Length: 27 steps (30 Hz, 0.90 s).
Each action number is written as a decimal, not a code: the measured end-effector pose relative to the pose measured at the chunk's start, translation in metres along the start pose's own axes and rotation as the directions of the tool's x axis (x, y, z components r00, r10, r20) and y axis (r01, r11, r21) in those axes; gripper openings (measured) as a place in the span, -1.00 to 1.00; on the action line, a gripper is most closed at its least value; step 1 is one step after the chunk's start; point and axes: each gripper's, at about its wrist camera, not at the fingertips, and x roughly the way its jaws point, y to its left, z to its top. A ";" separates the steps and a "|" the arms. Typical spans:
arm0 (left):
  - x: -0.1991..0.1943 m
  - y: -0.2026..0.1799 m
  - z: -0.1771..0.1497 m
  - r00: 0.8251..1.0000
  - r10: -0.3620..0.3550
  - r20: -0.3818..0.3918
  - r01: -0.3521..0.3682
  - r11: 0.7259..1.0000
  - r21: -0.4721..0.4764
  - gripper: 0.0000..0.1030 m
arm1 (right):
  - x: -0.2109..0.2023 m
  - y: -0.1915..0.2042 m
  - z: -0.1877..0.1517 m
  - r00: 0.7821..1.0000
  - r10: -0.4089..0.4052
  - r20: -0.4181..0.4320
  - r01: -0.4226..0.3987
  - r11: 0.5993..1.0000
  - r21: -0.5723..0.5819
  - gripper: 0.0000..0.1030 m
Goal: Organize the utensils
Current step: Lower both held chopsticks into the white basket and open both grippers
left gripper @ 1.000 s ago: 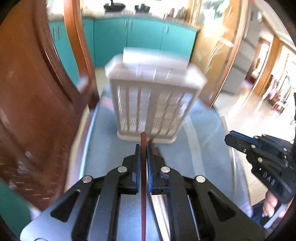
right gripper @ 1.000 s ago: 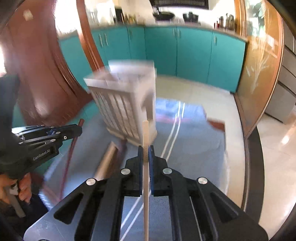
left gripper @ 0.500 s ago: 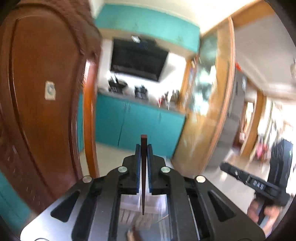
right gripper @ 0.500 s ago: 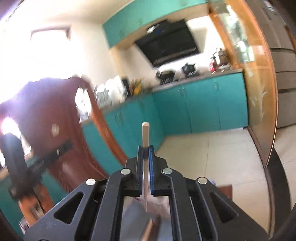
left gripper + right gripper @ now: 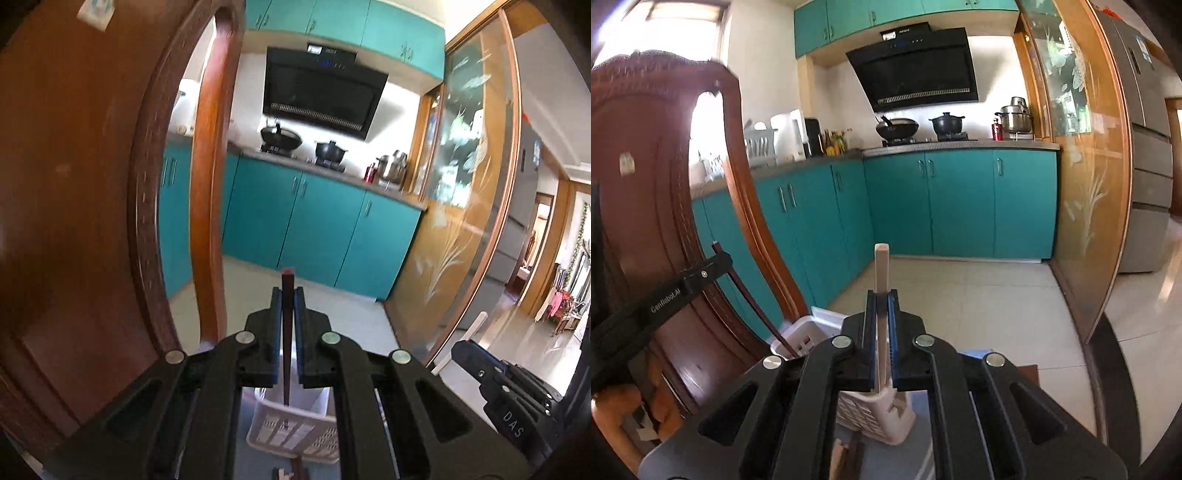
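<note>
My left gripper (image 5: 287, 295) is shut on a dark red-brown chopstick (image 5: 287, 354) held upright, its lower tip inside the white slotted utensil basket (image 5: 295, 424) below. My right gripper (image 5: 882, 299) is shut on a pale wooden chopstick (image 5: 881, 273), also upright, its lower end reaching down into the same basket (image 5: 875, 413). The left gripper (image 5: 713, 266) with its dark chopstick (image 5: 757, 310) shows at the left of the right wrist view. The right gripper (image 5: 480, 363) with its pale chopstick (image 5: 461, 339) shows at the lower right of the left wrist view.
A carved wooden chair back (image 5: 74, 221) rises close on the left. The basket stands on a blue cloth (image 5: 908, 461). More utensils (image 5: 291, 472) lie on the cloth in front of the basket. Teal kitchen cabinets (image 5: 960, 203) and a glass sliding door (image 5: 1082, 184) lie beyond.
Both grippers have tilted up from facing the table to facing the kitchen, turning their chopsticks upright. Both now hold the chopstick tips down into the basket.
</note>
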 end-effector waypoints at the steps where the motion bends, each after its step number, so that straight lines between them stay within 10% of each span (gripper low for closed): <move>1: 0.006 0.001 -0.004 1.000 0.002 -0.013 -0.002 1.000 0.002 -0.86 | 0.002 0.000 -0.004 1.000 0.004 -0.011 -0.004 1.000 -0.006 -0.87; 22: 0.008 0.002 -0.043 0.996 -0.006 -0.089 0.012 0.998 0.067 -0.84 | 0.002 0.006 -0.066 0.985 0.026 -0.171 -0.042 0.995 -0.089 -0.83; 27: -0.010 0.010 -0.053 0.998 -0.016 -0.053 0.019 0.998 0.063 -0.23 | 0.018 0.009 -0.104 0.939 0.038 -0.342 -0.077 0.992 -0.101 -0.27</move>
